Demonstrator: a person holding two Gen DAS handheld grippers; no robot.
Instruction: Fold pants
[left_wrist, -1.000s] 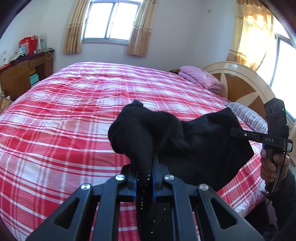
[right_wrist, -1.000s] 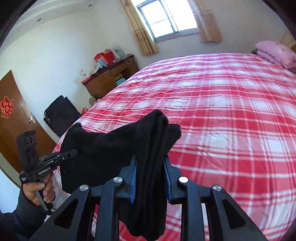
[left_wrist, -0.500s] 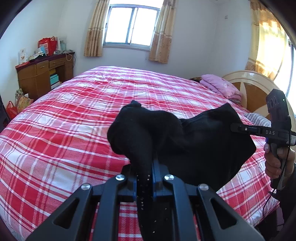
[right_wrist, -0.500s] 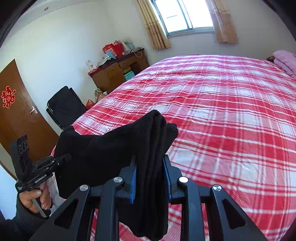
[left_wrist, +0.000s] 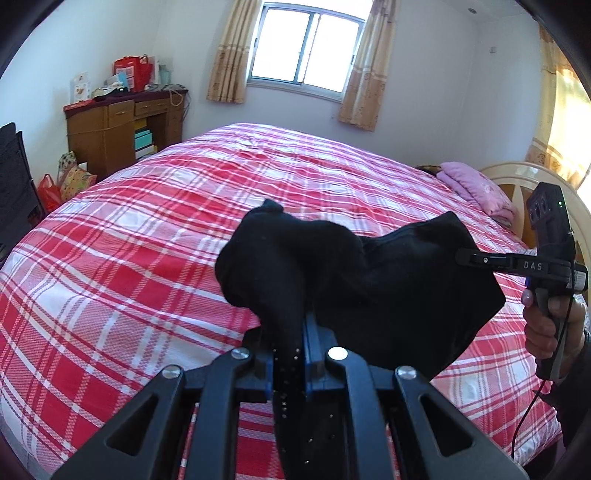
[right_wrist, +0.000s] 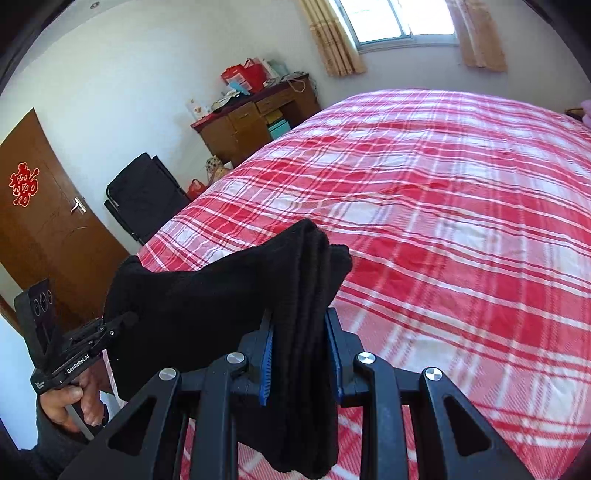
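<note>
Left wrist view shows your left claw (left_wrist: 290, 354) clamped tight on a bunched end of the black pants (left_wrist: 373, 291), blue pads pressed into the cloth. Your right claw (right_wrist: 300, 354) is also closed on a thick, layered wad of the same pants (right_wrist: 221, 317), its pads set wider by the bulk.

What matters: the pants hang in the air between your two claws, long axis running straight from one to the other, above the near edge of the bed (left_wrist: 147, 236). The bed lies ahead of and below both claws, neither clearly nearer, so laying down likely means moving both forward together.

The cloth is soft, matte knit, sagging in a loose belly. The bed cover is a flat red-and-white plaid, slightly creased.
</note>
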